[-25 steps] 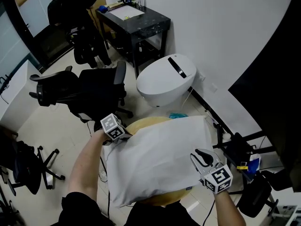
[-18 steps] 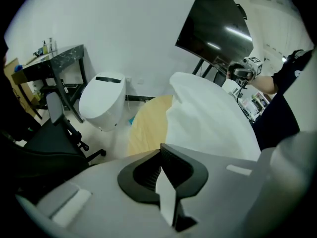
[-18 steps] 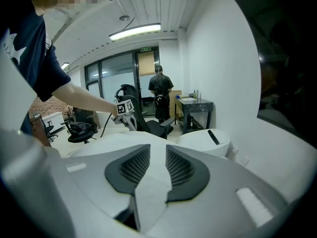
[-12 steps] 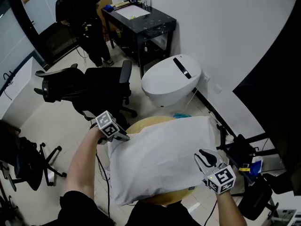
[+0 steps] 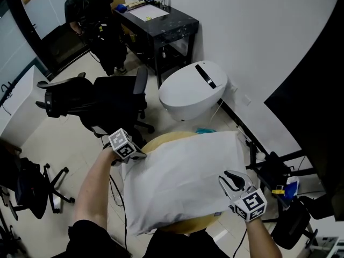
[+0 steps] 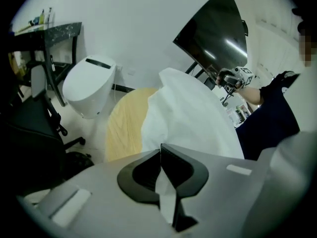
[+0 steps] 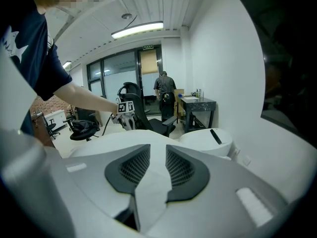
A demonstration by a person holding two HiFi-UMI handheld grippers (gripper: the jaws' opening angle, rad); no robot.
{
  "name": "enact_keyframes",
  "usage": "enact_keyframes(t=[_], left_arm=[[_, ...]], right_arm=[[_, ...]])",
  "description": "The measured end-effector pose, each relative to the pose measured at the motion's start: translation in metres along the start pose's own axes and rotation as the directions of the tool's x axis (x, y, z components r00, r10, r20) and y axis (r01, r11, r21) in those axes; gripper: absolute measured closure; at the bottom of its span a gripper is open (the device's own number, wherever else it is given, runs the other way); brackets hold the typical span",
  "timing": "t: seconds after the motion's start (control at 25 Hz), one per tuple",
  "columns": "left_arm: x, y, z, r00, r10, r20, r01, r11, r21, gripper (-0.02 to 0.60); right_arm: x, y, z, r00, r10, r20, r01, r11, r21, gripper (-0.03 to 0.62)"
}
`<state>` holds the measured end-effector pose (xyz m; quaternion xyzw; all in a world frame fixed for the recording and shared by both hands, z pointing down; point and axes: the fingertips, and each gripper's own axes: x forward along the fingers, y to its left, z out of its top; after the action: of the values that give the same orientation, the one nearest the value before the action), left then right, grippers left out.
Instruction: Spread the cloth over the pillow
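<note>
Head view: white cloth (image 5: 183,181) lies draped over a bulky cushion shape on a round light-wood surface (image 5: 161,140). The pillow under it cannot be told apart from the cloth. The long axis runs left to right across the view, with the right end tilted away toward the wall (image 5: 258,36). The cloth covers most of the surface, leaving a wood rim bare at the far left and the near edge.

Left hand-held gripper (image 6: 160,155) is at the far left corner of the cloth. Its jaws have just been closing and are now together on a thin fold of the cloth. Right hand-held gripper (image 7: 157,155) is at the near right corner, its pads pinching a strip of cloth that fans out below them.

Room: pale tiled floor (image 5: 59,144). A white rounded unit (image 5: 193,90) stands just beyond the surface, against the wall. A black desk (image 5: 161,26) stands farther back, with small items on top. A black office chair (image 5: 107,98) is at left. A person in dark clothes (image 5: 94,15) stands by a glass partition. A large dark screen (image 5: 317,90) fills the right side.
</note>
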<state>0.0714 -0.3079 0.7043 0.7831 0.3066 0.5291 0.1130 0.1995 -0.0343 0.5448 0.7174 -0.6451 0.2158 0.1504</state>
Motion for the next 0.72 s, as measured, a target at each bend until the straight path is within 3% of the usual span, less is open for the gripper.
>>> enact_keyframes(t=[0.16,0.4,0.48,0.6,0.72], left_arm=[[-0.037,0.012,0.013,0.981,0.180,0.077,-0.185,0.981,0.059,0.581],[-0.068,0.025,0.013,0.890,0.447,0.094,-0.454,0.887,0.081,0.581],[-0.057,0.027,0.007,0.879,0.472,0.066,-0.476,0.876,0.073,0.581],[-0.031,0.025,-0.003,0.896,0.442,0.027,-0.443,0.894,0.065,0.579],[-0.026,0.027,-0.001,0.884,0.463,0.065,-0.466,0.884,0.045,0.517]], right_arm=[[0.000,-0.002,-0.001,1.000,-0.003,0.002,0.003,1.000,0.007,0.485],[0.003,0.000,0.002,1.000,0.009,0.005,-0.009,1.000,0.006,0.484],[0.005,0.000,0.002,1.000,0.014,0.006,-0.014,1.000,0.005,0.485],[0.007,0.001,0.002,1.000,0.018,0.009,-0.018,1.000,0.007,0.485],[0.005,0.002,0.005,1.000,0.018,0.017,-0.018,1.000,0.009,0.485]])
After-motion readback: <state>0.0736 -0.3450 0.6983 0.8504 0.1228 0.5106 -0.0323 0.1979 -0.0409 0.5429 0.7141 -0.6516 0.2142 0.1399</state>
